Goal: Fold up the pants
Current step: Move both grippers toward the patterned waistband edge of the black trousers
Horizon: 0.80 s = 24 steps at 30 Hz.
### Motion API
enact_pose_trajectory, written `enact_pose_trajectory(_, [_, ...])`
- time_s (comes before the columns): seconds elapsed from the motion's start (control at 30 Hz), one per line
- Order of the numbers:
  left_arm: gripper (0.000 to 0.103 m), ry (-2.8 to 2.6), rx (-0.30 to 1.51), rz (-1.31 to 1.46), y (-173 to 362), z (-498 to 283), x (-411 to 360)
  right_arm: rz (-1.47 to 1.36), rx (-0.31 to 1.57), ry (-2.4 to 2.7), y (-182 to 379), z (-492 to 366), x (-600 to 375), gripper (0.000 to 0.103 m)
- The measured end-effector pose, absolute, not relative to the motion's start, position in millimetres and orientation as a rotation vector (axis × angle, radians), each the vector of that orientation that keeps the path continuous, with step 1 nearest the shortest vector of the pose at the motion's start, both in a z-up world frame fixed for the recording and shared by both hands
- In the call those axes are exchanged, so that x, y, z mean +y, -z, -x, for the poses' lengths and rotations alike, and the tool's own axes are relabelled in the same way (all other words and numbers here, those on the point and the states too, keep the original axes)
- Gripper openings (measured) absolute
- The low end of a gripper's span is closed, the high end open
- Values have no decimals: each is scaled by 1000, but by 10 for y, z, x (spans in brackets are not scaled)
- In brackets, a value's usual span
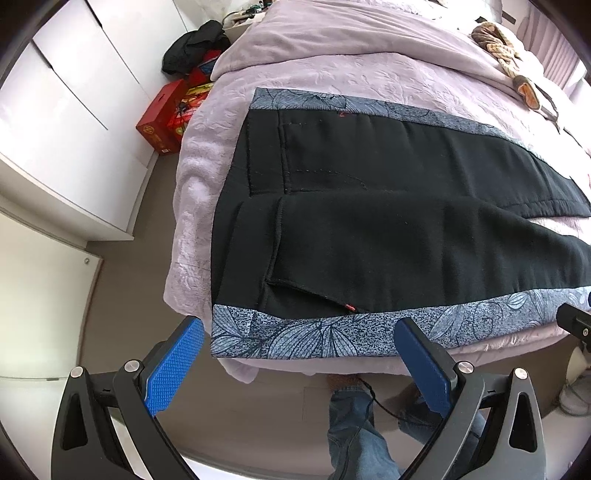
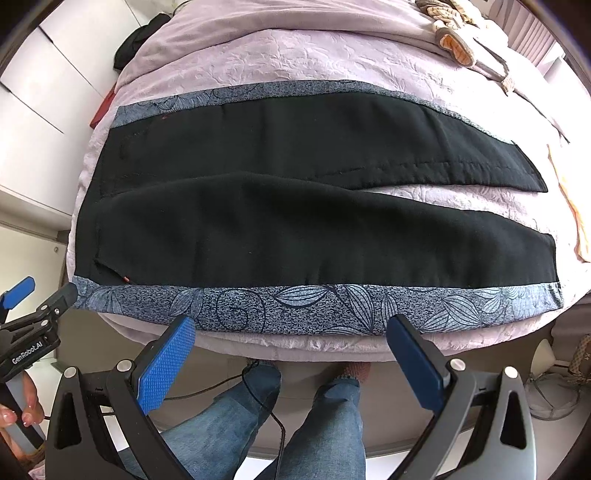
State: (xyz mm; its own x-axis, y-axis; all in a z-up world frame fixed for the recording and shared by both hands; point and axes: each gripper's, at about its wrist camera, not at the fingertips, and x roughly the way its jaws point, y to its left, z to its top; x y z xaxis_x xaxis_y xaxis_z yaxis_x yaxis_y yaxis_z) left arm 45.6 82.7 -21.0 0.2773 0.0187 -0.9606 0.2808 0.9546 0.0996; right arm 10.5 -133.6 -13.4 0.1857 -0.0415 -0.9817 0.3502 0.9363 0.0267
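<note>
Black pants (image 1: 406, 240) with grey-blue floral side stripes (image 1: 332, 339) lie flat on the lilac bed cover (image 1: 332, 74), waist to the left and legs running right. The two legs (image 2: 295, 229) part slightly at the hems, where the bed cover shows between them. My left gripper (image 1: 299, 328) hovers open just off the bed's near edge, by the waist end of the near stripe. My right gripper (image 2: 291, 325) is also open, in front of the middle of the near stripe (image 2: 314, 306). Nothing is between either pair of blue pads. In the right wrist view the left gripper (image 2: 46, 291) appears at the left.
White wardrobe doors (image 1: 66, 110) stand to the left, with red boxes (image 1: 162, 122) and a black bag (image 1: 195, 44) on the floor beside the bed. A brown patterned item (image 2: 454, 33) lies at the far right of the bed. A person's jeans-clad legs (image 2: 325, 417) and a cable are below.
</note>
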Motion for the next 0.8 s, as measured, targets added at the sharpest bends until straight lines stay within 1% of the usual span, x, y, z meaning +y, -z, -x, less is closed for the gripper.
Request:
enact_pose_trajectory(0.37, [103, 166, 1302, -273, 314, -450, 863, -278, 1383, 277, 279, -131, -1350, 103])
enact_pose_trajectory(0.8, [103, 131, 1325, -249, 637, -529, 916, -333, 1411, 260, 677, -207, -1412, 103])
